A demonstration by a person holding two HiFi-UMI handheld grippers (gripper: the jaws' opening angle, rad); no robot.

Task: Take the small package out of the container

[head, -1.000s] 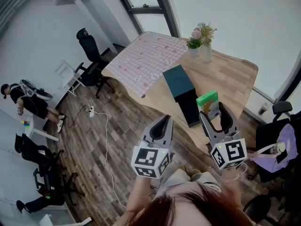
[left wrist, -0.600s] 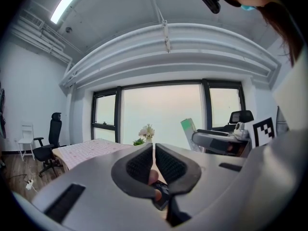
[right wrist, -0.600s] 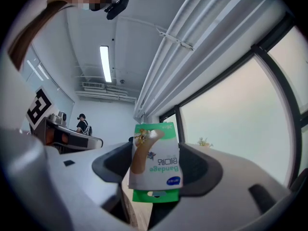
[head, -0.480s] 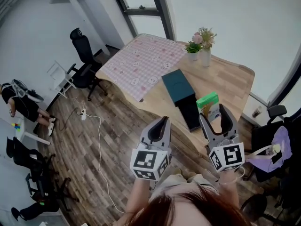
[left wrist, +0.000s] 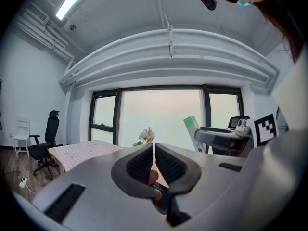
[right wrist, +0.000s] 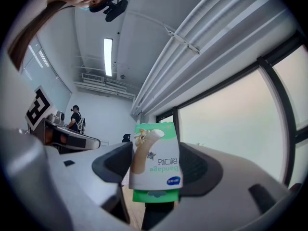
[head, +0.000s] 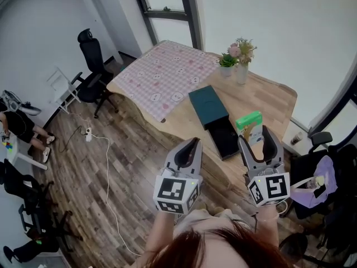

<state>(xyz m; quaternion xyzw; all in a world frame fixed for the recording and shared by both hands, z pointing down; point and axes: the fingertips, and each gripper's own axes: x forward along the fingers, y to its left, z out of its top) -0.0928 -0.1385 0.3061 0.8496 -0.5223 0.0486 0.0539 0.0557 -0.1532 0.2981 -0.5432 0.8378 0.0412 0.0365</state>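
Wooden surface (head: 270,96) ahead: your right tool (head: 257,138) pinches the small package (head: 247,119) upright, just right of the open container (head: 207,102); your left tool (head: 191,145), pressed together, holds nothing.

One word is read: "Bandage", printed on the package (right wrist: 155,160) and seen upside down in the right gripper view; further characters just above it are noted but not made out; a blue oval logo (right wrist: 173,180) below it is illegible; black-and-white square markers are borne by the left cube (head: 177,191) and the right cube (head: 270,188).
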